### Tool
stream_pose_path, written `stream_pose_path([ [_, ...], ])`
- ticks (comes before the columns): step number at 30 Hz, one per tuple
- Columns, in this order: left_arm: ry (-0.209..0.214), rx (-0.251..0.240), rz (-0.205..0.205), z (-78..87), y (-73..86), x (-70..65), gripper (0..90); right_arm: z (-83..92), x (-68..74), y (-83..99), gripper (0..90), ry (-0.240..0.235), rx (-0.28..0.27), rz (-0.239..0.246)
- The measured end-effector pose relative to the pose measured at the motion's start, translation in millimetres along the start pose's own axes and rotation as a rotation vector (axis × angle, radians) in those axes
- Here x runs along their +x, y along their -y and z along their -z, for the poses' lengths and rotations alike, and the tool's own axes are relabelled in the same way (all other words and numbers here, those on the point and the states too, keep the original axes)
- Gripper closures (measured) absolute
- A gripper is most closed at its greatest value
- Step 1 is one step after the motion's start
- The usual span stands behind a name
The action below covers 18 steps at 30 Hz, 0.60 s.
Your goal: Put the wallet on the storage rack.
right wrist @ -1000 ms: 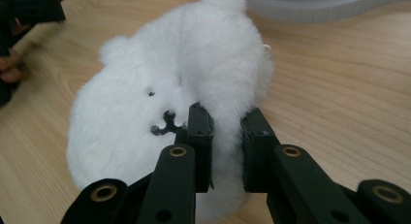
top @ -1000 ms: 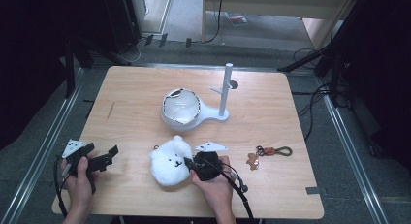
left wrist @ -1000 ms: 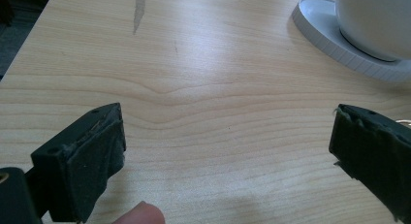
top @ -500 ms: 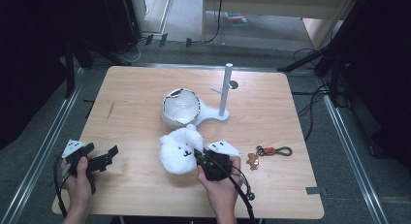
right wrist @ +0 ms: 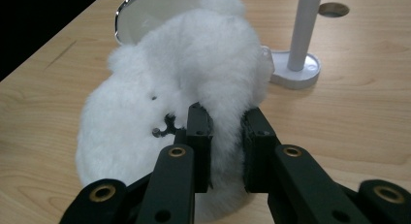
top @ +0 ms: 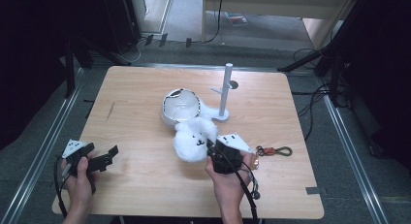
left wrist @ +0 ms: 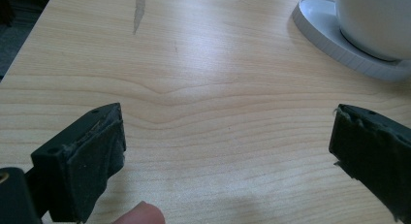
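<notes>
A fluffy white plush toy (top: 194,138) with a small stitched face hangs just above the table, in front of the white bowl (top: 180,106). My right gripper (top: 213,149) is shut on the plush toy's fur; in the right gripper view the plush toy (right wrist: 194,73) bulges up between and above my right gripper's (right wrist: 226,136) two black jaws. My left gripper (top: 107,156) rests near the table's left front edge, open and holding nothing. In the left gripper view bare wood lies between my left gripper's (left wrist: 228,136) wide jaws, with the bowl's white base (left wrist: 339,40) ahead.
A white post stand (top: 225,90) rises right of the bowl, with its round foot (right wrist: 296,71) close behind the plush. A brown keyring with a green loop (top: 274,151) lies at the right. Dark floor and cables surround the wooden table (top: 140,88).
My right gripper has lifted the plush toy off the table and carried it up and away from me, toward the bowl. The left hand has stayed put.
</notes>
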State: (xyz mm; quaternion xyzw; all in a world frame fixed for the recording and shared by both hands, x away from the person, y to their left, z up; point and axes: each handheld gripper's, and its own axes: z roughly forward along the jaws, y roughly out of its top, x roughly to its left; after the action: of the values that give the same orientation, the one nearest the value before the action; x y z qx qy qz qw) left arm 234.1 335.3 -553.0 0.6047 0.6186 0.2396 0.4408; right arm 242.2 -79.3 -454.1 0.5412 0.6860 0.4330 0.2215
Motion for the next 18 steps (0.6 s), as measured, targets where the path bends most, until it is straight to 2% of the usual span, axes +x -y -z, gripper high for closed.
stream_pose_path([
  [8, -0.001, 0.000, 0.000, 0.0, 0.0, 0.0, 0.5, 3.9, -2.4, -16.9, 78.2, 0.067, -0.012, 0.029],
  [11, -0.001, 0.000, -0.001, -0.1, 0.0, -0.3, 0.5, 4.2, -3.1, -21.5, 78.2, 0.077, -0.013, 0.022],
  [18, 0.000, 0.000, 0.001, -0.1, 0.0, -0.3, 0.5, 1.8, -1.4, -37.4, 78.2, 0.103, -0.027, 0.052],
])
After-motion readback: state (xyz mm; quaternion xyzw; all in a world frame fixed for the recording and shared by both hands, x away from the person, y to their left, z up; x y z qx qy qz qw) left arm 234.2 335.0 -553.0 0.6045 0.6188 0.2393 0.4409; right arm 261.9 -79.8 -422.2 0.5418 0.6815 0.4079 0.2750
